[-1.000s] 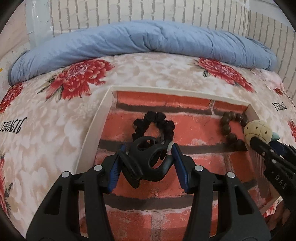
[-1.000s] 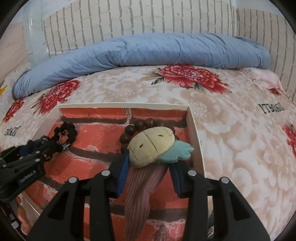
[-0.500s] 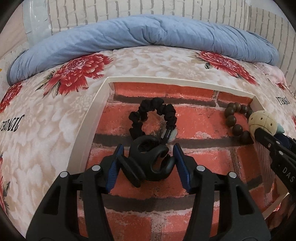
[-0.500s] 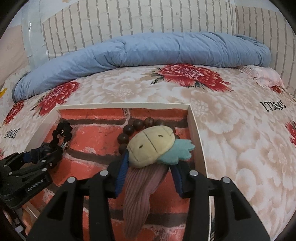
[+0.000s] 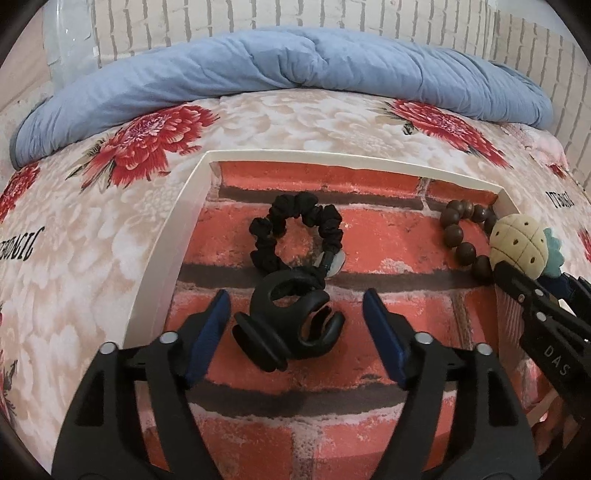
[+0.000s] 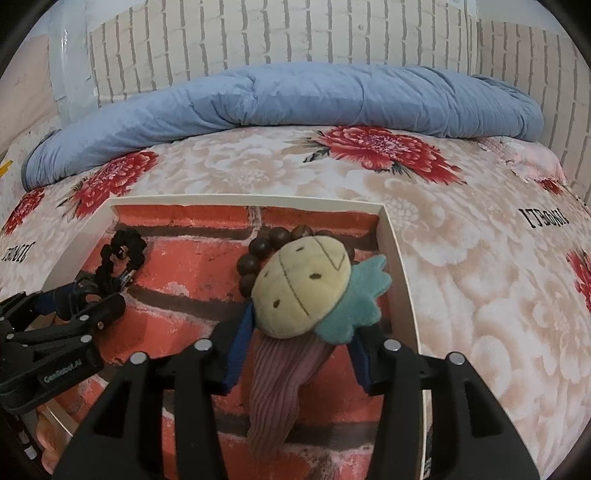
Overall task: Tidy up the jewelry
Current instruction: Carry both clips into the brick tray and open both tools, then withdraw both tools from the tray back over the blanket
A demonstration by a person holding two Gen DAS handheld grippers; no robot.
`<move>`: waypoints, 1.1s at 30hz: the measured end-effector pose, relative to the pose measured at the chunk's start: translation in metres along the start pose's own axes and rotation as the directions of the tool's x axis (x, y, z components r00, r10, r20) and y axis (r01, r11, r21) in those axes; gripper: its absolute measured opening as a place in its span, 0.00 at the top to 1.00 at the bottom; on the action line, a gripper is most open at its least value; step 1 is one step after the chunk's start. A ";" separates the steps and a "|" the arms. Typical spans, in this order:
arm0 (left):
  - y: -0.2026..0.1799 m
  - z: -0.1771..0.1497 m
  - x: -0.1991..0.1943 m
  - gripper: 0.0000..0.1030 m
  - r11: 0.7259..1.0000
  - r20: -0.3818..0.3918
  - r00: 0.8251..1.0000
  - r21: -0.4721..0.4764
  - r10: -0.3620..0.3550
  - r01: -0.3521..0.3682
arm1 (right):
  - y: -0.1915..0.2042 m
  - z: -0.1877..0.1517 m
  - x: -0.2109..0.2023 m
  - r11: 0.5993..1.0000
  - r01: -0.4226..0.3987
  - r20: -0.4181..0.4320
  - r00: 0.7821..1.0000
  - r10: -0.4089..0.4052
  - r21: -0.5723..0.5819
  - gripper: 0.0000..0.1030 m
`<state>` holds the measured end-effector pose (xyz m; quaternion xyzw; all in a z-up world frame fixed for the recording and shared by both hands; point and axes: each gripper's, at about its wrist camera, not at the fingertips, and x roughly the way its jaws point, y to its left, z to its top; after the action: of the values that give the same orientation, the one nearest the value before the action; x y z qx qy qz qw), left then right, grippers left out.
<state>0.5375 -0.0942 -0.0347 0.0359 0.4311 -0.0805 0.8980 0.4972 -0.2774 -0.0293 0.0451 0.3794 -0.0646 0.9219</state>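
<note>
A white-rimmed tray [image 5: 170, 236] with a red brick-pattern floor lies on the bed. In it lie a black scrunchie [image 5: 295, 232], a black claw hair clip [image 5: 291, 321] and a brown bead bracelet [image 5: 461, 236]. My left gripper [image 5: 295, 332] is open, its fingers on either side of the clip and apart from it. My right gripper [image 6: 299, 350] is shut on a plush pineapple hair tie [image 6: 303, 288] with a pink corduroy band, held over the bracelet [image 6: 258, 251] at the tray's right side [image 6: 402, 280].
A floral bedspread [image 6: 461, 240] surrounds the tray. A rolled blue duvet [image 5: 295, 70] lies along the back against a white brick wall [image 6: 295, 33]. The left gripper shows at the left of the right wrist view [image 6: 55, 332].
My left gripper has opened and let go of the black claw clip, which now rests on the tray floor. The right gripper still holds the plush hair tie.
</note>
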 end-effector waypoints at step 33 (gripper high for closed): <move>0.017 0.010 -0.148 0.05 0.996 0.253 0.964 -0.047 0.085 -0.075 | -0.030 0.020 -0.110 1.000 0.012 0.209 0.978 -0.017 0.026 0.05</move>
<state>0.4570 -0.0616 0.0870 0.0259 0.3121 -0.0401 0.9489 0.4296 -0.3002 0.0614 0.0466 0.2800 -0.0802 0.9555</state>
